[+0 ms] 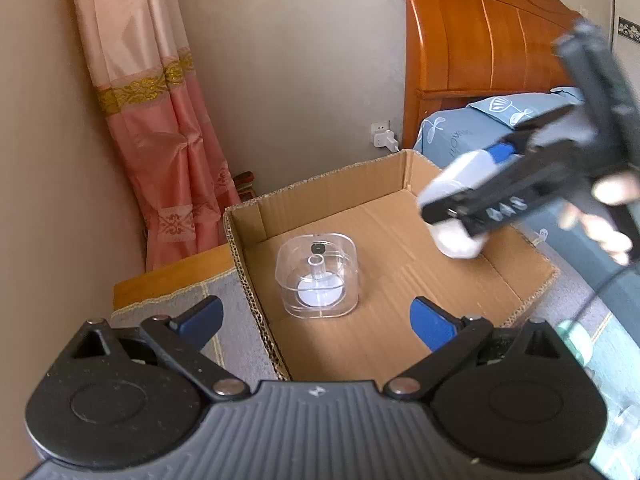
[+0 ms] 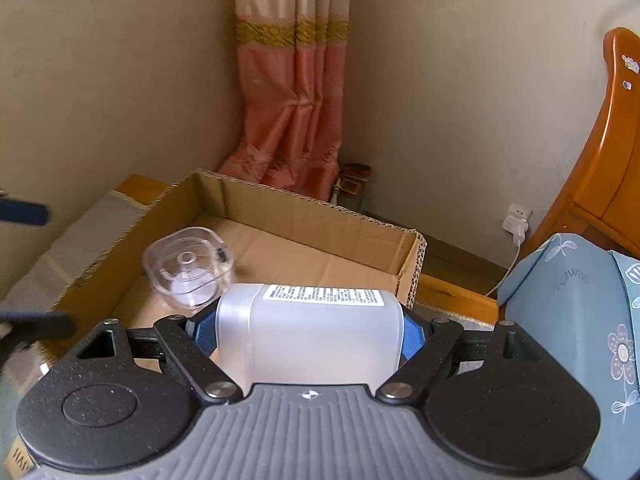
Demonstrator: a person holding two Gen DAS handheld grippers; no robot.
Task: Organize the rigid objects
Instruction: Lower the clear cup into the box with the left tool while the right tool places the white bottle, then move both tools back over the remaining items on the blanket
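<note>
Cardboard box (image 1: 520, 280) is what I'm steering both tools toward, and what matters now is how the load sits over it. Starting at the left: my left gripper (image 1: 316, 320) hangs at the box's near left edge, tilted down into it, its blue pads spread wide with nothing between them. Just ahead of it, the clear plastic container (image 1: 318, 274) stands upright on the box floor, near the left wall, apart from both pads. Moving right, my right gripper (image 2: 308, 330) has its pads pressed on the two sides of the frosted white bottle (image 2: 308, 328), so the bottle's long axis runs forward, away from the wrist, labelled end leading. In the left wrist view that bottle hangs above the box's right half, toward the far right corner, angled down, not touching the floor. I judge the right hand has the next move: lower the bottle onto bare cardboard right of the container. The container sits close on the left.
</note>
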